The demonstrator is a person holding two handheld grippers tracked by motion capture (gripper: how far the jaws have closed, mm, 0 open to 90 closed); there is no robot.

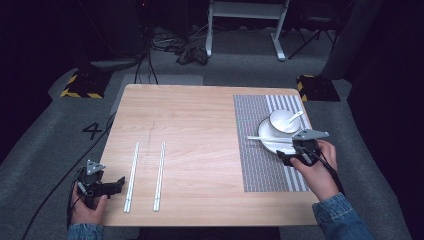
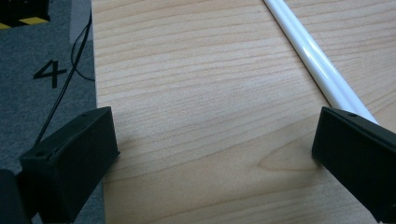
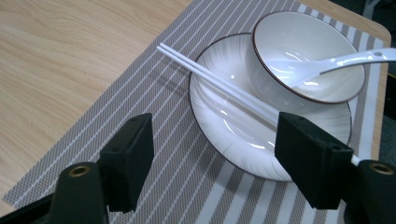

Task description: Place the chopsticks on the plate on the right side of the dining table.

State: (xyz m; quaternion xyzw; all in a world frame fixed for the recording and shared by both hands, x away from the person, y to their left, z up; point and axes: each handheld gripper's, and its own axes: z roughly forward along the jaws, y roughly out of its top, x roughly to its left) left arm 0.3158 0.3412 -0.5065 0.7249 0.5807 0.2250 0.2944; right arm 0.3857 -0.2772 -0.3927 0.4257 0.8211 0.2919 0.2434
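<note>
A white plate (image 1: 265, 128) sits on the striped grey placemat (image 1: 260, 165) at the table's right, carrying a white bowl (image 1: 281, 125) with a white spoon (image 1: 295, 117) in it. One pair of white chopsticks (image 1: 265, 138) lies across the plate's near side. My right gripper (image 1: 286, 156) hovers just in front of the plate, open, with nothing between its fingers; its own view looks at the plate (image 3: 233, 135), the chopsticks (image 3: 210, 77) and the bowl (image 3: 303, 51). My left gripper (image 1: 119, 183) rests open at the front left corner, beside another pair of chopsticks (image 1: 132, 175) (image 2: 317, 60).
A third pair of white chopsticks (image 1: 159, 175) lies parallel to the left one. The wooden table (image 1: 195, 130) is bare in its middle. Grey carpet, cables and black-and-yellow blocks (image 1: 80, 87) surround the table, with a white stand (image 1: 245, 22) behind it.
</note>
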